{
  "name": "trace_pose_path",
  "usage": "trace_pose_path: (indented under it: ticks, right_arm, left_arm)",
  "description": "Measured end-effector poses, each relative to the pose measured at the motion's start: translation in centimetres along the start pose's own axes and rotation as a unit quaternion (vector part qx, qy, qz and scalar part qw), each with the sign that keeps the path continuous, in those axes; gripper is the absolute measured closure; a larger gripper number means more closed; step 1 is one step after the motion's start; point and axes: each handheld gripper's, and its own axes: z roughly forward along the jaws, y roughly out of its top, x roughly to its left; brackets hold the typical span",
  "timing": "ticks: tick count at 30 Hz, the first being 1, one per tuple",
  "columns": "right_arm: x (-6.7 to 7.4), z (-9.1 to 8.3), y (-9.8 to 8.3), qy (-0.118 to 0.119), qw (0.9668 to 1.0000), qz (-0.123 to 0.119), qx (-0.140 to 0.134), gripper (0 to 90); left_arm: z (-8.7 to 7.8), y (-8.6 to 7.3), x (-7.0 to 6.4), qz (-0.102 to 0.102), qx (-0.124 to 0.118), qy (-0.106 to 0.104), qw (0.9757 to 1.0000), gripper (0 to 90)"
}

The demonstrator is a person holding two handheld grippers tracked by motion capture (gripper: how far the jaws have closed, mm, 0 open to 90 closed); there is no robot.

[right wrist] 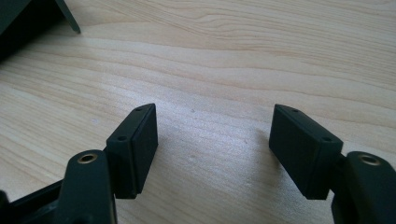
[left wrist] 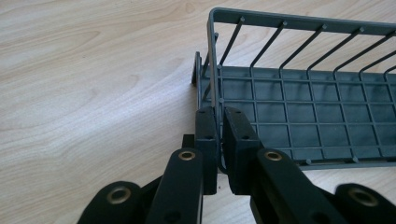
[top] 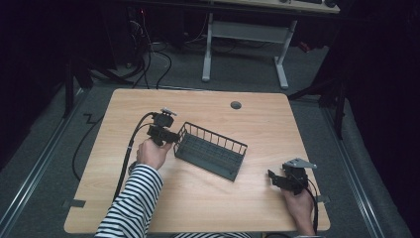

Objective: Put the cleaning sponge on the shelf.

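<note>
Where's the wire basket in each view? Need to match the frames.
High view: the basket sits mid-table, its left end pinched by the left tool.
Left gripper view: upper right, its end wall between the jaws.
Right gripper view: dark corner at top left, likely the basket.
Shared landmark: the wooden table.

One wire basket [top: 210, 150], two claws, left claw [top: 171, 137] and right claw [top: 275, 178], one table [top: 198, 198].
</note>
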Motion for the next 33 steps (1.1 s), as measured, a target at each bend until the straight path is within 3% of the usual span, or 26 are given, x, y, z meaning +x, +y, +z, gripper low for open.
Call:
trace_pose_path:
  ticks: [5, 10, 15, 33]
  right_arm:
    - [0.0, 0.0, 0.0, 0.0, 1.0, 0.0, 0.0, 33.0]
    - [0.0, 0.0, 0.0, 0.0, 1.0, 0.0, 0.0, 32.9]
    - [0.0, 0.0, 0.0, 0.001, 1.0, 0.0, 0.0, 32.8]
    - [0.0, 0.0, 0.0, 0.0, 1.0, 0.0, 0.0, 32.8]
  left_arm:
    - [-0.1, -0.7, -0.6, -0.012, -0.007, -0.019, 0.9997, 83.9]
    - [-0.4, -1.4, -1.7, -0.006, -0.011, -0.014, 0.9998, 83.6]
    - [-0.5, -2.0, -2.6, -0.005, -0.016, -0.024, 0.9996, 83.1]
    - [-0.4, -2.7, -3.2, -0.004, -0.027, -0.036, 0.999, 79.6]
